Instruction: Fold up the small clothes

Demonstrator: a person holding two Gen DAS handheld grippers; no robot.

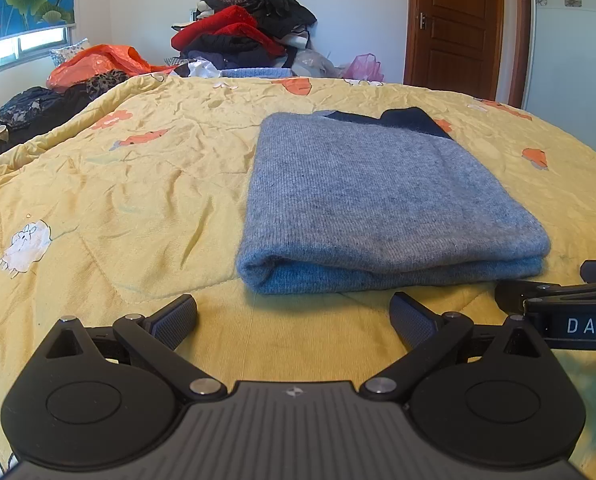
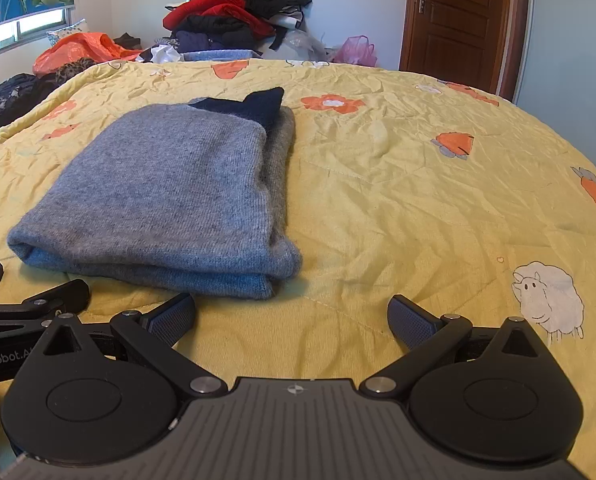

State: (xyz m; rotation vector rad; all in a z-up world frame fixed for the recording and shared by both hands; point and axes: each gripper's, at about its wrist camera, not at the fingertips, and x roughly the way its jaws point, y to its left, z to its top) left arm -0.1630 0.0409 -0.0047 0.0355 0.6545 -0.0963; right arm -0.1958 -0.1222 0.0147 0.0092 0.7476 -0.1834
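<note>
Yellow quilt [image 1: 138,184] carries the folded sweater [image 1: 361,200], lengthwise away, just ahead of the left gripper [image 1: 294,316]; right gripper [image 2: 292,316] alongside, both wide open, empty.

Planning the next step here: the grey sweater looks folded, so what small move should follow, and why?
Probably lift both tools away. The grey sweater lies folded flat on the yellow quilt, while the left tool and right tool are open and hold nothing.
</note>
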